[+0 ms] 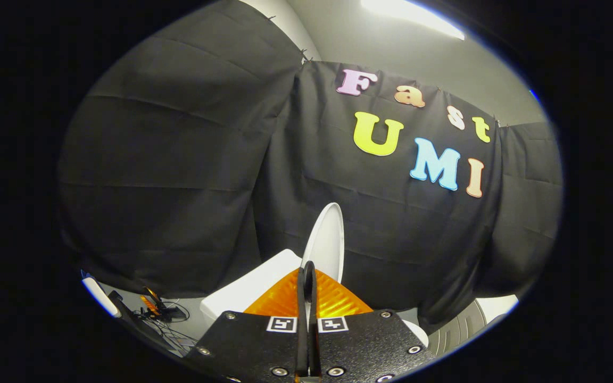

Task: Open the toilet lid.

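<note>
The claw [308,268] is clenched, its two fingers pressed together with nothing between them. Just beyond the fingertips stands the white toilet lid [328,242], raised upright on edge against the black cloth wall [179,159]. The white toilet tank [248,290] sits beside the lid, partly hidden behind the fingers. Cables and small devices [160,311] lie on the floor near the wall's foot
</note>
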Tool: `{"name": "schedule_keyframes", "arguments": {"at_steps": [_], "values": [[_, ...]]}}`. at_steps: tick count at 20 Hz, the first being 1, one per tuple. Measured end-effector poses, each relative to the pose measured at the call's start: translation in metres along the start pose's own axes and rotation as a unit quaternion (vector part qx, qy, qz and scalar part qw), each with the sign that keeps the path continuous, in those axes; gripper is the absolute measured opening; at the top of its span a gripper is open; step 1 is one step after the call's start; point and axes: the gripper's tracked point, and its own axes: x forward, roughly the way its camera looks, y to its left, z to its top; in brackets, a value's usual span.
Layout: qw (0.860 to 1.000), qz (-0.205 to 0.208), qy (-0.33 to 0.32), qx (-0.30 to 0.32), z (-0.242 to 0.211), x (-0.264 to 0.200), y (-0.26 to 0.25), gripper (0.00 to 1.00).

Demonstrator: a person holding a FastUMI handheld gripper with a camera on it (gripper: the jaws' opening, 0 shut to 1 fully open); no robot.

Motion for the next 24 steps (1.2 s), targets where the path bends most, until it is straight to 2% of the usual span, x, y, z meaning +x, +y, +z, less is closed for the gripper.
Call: {"name": "schedule_keyframes", "arguments": {"at_steps": [6,8,10,13,17,18,22,24], "values": [[0.999,0.0,-0.017,-0.039,-0.001,0.003,0.01,0.0],[0.999,0.004,-0.019,-0.027,-0.006,0.003,0.009,0.02],[0.999,0.03,-0.014,-0.005,-0.011,0.005,0.016,0.08],[0.997,0.053,0.001,0.049,-0.024,-0.001,0.011,0.42],[0.986,0.094,-0.035,0.132,-0.014,-0.012,0.001,0.9],[0.984,0.099,-0.041,0.142,-0.012,-0.014,-0.008,0.93],[0.976,0.108,-0.064,0.178,-0.007,-0.003,-0.048,0.95],[0.975,0.099,-0.067,0.187,-0.008,-0.002,-0.078,0.95]]}}
